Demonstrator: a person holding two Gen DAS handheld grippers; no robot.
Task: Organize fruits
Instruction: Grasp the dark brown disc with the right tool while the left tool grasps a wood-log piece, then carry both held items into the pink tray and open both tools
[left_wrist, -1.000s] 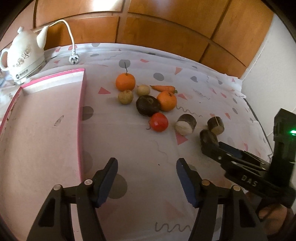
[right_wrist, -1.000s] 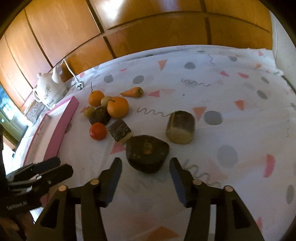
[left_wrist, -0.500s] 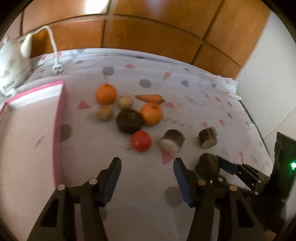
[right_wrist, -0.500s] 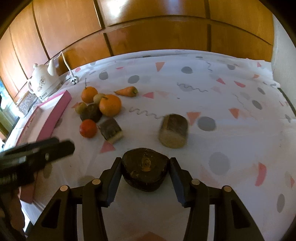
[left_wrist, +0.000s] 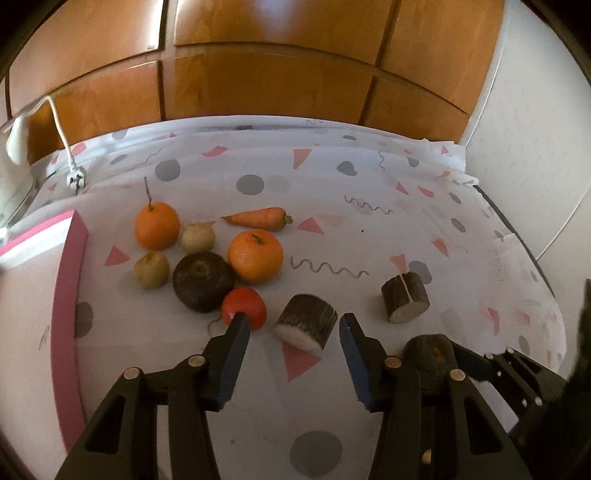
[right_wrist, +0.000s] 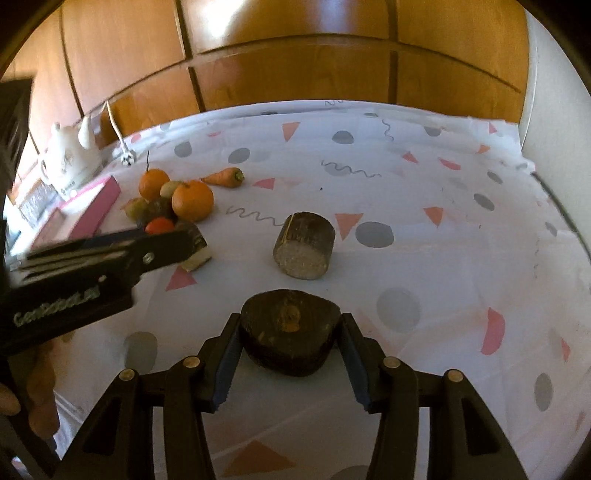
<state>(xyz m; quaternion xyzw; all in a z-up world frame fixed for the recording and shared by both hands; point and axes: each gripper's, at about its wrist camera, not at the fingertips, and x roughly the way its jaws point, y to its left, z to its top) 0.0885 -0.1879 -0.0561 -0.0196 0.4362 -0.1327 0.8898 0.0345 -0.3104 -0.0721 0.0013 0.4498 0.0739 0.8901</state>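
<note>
1. Wood panelling behind, and a patterned tablecloth (left_wrist: 369, 177) covers the whole surface; the fruit pile sits left of centre in the left wrist view, next to a pink tray (left_wrist: 70, 295).
2. Left gripper (left_wrist: 293, 328) is the nearer one to the cut dark-skinned chunk (left_wrist: 306, 321). The chunk lies right between its fingertips, pale cut face toward the camera, round axis pointing roughly along the fingers.
3. Its jaws are closing but there's a gap on both sides, so no grip yet. The tomato (left_wrist: 245, 308) sits just behind the left fingertip, so I'd guess it could get nudged.
4. Right gripper (right_wrist: 290, 332) is clamped on a dark root end piece (right_wrist: 290, 336), low centre of its frame.
</note>
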